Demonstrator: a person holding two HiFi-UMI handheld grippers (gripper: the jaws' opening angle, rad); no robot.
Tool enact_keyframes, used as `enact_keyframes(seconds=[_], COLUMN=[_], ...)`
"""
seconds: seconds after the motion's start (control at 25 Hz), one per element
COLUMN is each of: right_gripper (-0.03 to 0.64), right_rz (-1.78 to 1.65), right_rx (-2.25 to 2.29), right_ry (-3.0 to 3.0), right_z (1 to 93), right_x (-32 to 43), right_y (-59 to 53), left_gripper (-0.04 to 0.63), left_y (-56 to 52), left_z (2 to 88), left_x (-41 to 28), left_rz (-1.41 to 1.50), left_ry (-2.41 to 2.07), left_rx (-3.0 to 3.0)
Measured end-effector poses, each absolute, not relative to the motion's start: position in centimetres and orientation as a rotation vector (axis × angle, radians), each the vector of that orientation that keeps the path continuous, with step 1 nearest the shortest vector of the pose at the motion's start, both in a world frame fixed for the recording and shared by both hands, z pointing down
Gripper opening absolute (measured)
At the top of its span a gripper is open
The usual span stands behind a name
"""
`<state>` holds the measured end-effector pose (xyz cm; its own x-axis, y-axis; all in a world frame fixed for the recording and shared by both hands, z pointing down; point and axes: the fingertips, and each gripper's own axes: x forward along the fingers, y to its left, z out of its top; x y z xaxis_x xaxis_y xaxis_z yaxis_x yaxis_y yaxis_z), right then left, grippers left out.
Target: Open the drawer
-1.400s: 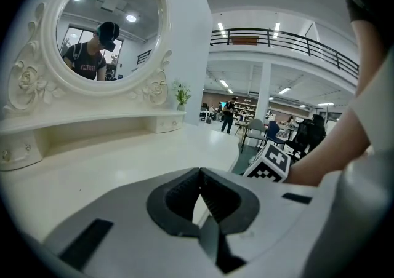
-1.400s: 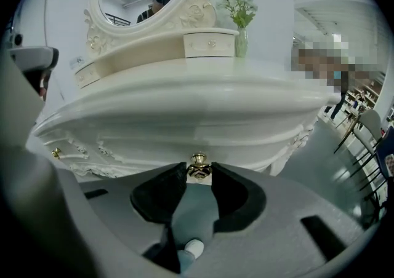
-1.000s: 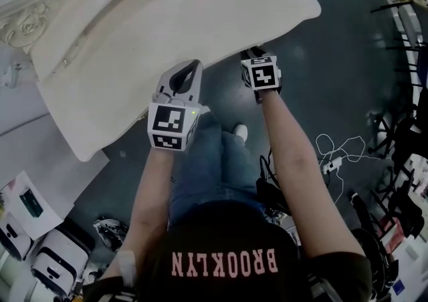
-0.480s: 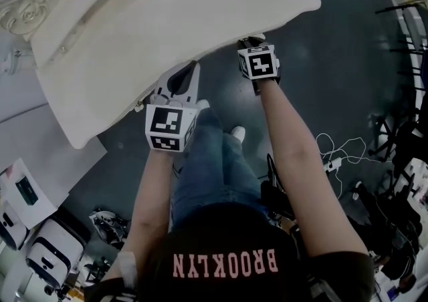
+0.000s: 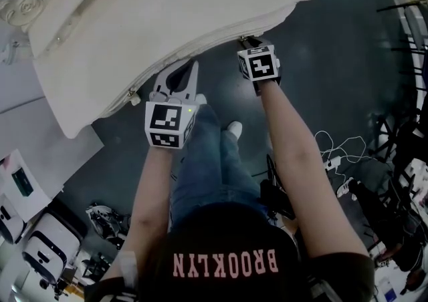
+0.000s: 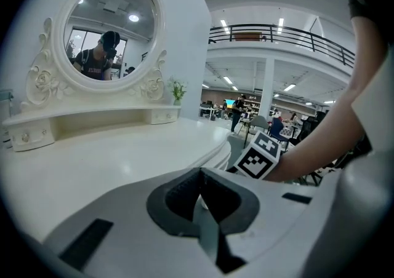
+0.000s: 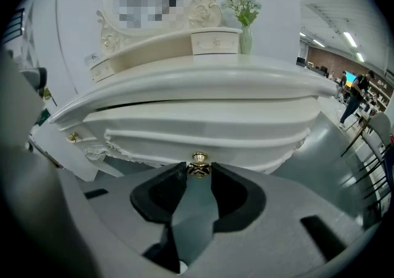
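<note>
The drawer (image 7: 203, 130) is sitting in the curved front of the white dressing table (image 5: 167, 13), just under the tabletop. From the head view we are looking steeply down on that top, with both arms reaching out to its near edge. There the right gripper (image 5: 249, 41) is bringing its tips up to the front edge. The left gripper (image 5: 190, 70) is hanging just beside that edge further left, apart from it so far as we can tell. In the left gripper view the two jaws are lying closed against each other with nothing between them. This gripper is pointing across the tabletop toward the oval mirror (image 6: 104, 31) at the far left, and we are judging that it is idling there, out of the way so the other can work. In the right gripper view the jaws are gripping the small gold knob (image 7: 198, 167) at the middle of the drawer front. The knob is sitting squarely between the tips, low and level, so a pull will be running straight toward us. A thin dark line is showing between tabletop and drawer front on the left, so we are taking it that the drawer is barely started, if at all. A vase (image 7: 245, 31) of flowers is standing on the far right of the top, well away from the pull.
</note>
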<state>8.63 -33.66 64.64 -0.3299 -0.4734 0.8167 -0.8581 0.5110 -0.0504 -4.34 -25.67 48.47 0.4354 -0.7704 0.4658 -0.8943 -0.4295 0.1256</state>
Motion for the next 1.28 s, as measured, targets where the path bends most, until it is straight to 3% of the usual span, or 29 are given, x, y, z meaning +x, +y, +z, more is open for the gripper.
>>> enact_keyframes(seconds=[1.28], right_gripper=[0.111], right_rz=[0.642], right_rx=[1.11], right_ry=[-1.978], right_z=[64.7], right_x=[16.6], right_y=[-20.7], left_gripper=[0.005], left_y=[-14.7], left_z=[47.6], left_x=[2.4], left_rz=[0.464], left_ry=[-1.48], left_rx=[2.339])
